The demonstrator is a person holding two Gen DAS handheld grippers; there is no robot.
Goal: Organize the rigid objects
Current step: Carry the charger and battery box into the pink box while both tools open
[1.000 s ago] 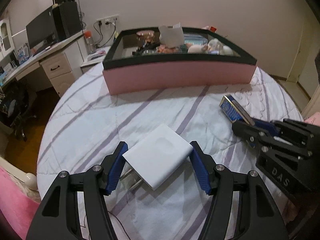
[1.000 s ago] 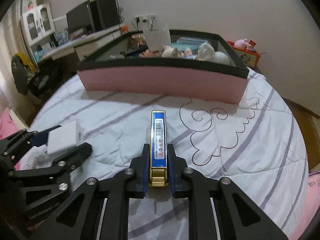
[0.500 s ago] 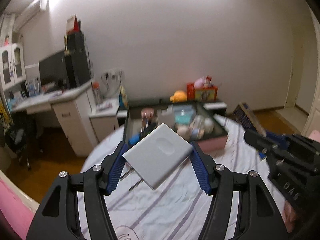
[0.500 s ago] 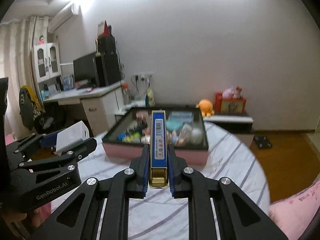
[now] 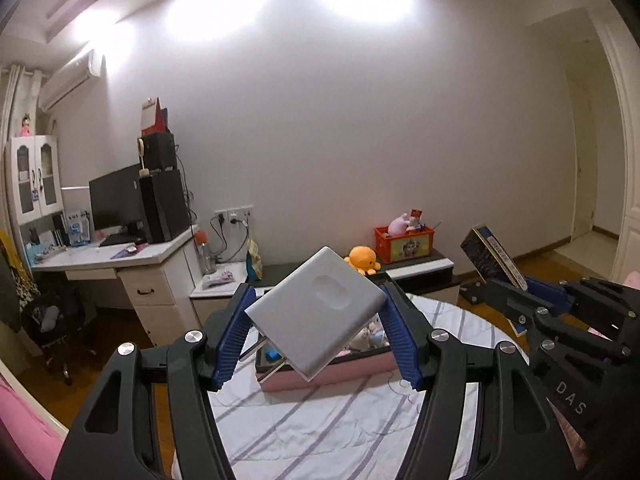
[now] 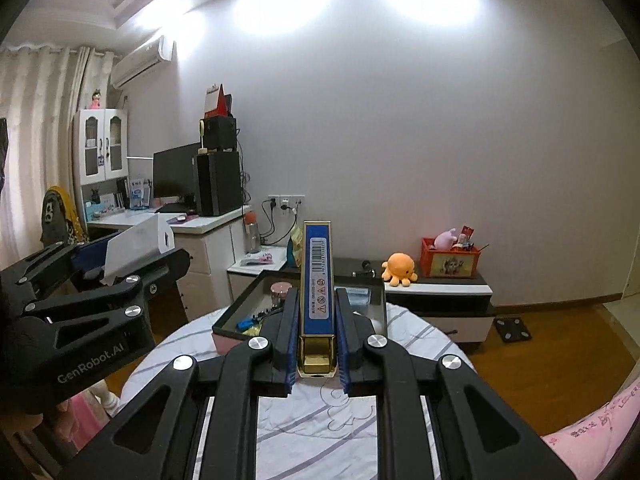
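- Above the round table [image 5: 320, 432], covered by a white cloth with purple stripes, the left gripper [image 5: 316, 334] holds a white charger block [image 5: 316, 312] in the air, its blue fingers [image 5: 234, 334] pinching the block's two opposite edges; two metal prongs stick out beneath it.
- Beside it, the right gripper [image 6: 316, 338] is lifted too, its fingers [image 6: 291, 336] pressed against the long sides of a narrow blue-and-gold box [image 6: 317, 280] that points forward with a barcode label on top.
- Beyond both grippers, a pink tray with a black rim [image 6: 236, 320] sits on the table's far side, holding assorted small items.
- Against the far wall, an orange octopus plush [image 6: 399, 268] sits on a low cabinet next to a red crate [image 6: 450, 262].
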